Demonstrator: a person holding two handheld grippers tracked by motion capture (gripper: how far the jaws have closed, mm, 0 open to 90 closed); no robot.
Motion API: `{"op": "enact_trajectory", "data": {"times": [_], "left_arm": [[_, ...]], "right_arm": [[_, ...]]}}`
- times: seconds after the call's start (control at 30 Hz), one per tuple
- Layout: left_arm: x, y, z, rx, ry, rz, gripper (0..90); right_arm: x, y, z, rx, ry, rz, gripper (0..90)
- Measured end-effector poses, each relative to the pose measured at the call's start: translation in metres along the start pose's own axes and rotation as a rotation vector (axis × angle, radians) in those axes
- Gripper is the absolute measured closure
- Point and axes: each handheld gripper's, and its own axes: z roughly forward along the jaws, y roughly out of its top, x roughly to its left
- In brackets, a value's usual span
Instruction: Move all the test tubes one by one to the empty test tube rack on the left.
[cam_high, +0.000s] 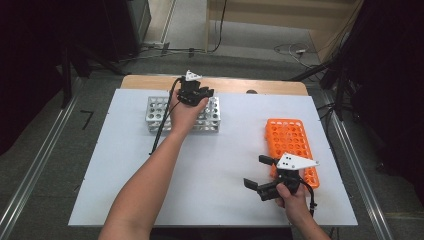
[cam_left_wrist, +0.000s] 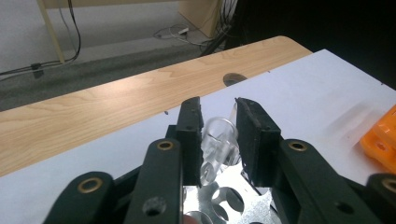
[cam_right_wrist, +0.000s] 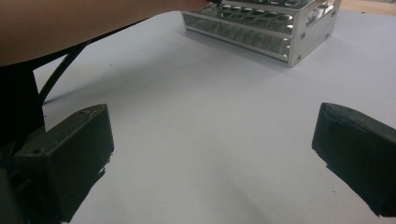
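Setting: white sheet (cam_high: 215, 165) laid over a pale wooden table (cam_high: 225, 84), grey floor and cables beyond it.
Metal rack: silver perforated test-tube rack (cam_high: 156, 114) stands at the far left of the sheet; the holes that can be seen look empty.
Clear tube: short transparent plastic test tube (cam_left_wrist: 218, 142) stands tilted between the left jaws, its lower end at a hole in the rack's top plate.
Left gripper: black two-jaw left gripper (cam_left_wrist: 218, 116) hovers over the rack's far right part; jaws nearly closed with the tube between them, and small gaps seem to show beside the tube, so the hold looks loosened rather than firm.
Right gripper: black two-jaw right gripper (cam_high: 257, 172) rests low near the front edge, jaws wide apart with nothing between them.
Orange rack: orange plastic grid rack (cam_high: 290, 140) lies at the right, just beside the right gripper; no tubes can be made out in it.
Progress: one tube appears to be at the metal rack; whether it is seated I cannot tell.
Left to do: release fully, lift clear.
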Motion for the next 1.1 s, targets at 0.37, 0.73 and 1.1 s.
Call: {"op": "enact_trajectory", "data": {"times": [0.37, 0.73, 1.1], "left_arm": [[-0.005, -0.004, -0.017, -0.014, -0.048, -0.023, 41.5], [-0.018, -0.012, -0.058, -0.041, -0.076, -0.021, 0.6], [-0.045, -0.029, -0.097, -0.077, -0.121, 0.026, 0.0]], "right_arm": [[0.001, 0.002, -0.002, -0.008, 0.000, -0.009, 0.0], [0.000, 0.004, -0.006, -0.018, -0.013, -0.014, 0.0], [-0.002, 0.006, -0.012, -0.030, -0.033, -0.013, 0.0]]}}
